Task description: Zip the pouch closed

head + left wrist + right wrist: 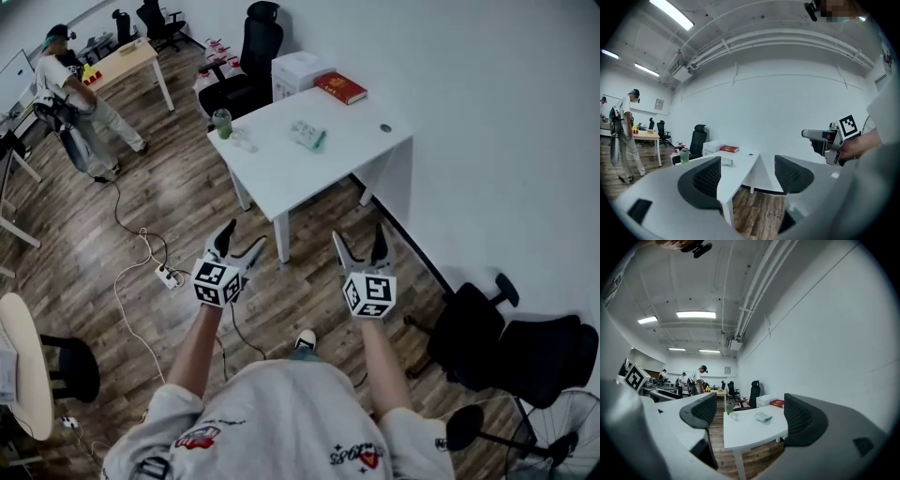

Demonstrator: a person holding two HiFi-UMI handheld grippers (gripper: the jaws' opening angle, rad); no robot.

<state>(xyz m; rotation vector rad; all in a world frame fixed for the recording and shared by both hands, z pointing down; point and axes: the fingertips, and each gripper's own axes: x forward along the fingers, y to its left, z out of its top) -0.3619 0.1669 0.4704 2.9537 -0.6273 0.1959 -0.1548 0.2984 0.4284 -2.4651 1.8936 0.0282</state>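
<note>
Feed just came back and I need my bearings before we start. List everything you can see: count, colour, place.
table: one, white, ahead of the person
pouch: one, pale with green, mid-table
book: one, red, table's far right corner
cup: one, green, table's left edge
box: one, white, beyond the table
office chairs: several, black, behind the table and lower right
power strip: one, white, on the wood floor
bystander: one, light clothes, far left
left gripper: grey, fingers apart, empty
right gripper: grey, fingers apart, empty

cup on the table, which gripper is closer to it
Left. The left gripper hovers short of the table, nearly in line with the cup; the right gripper hovers farther to its right.
</note>
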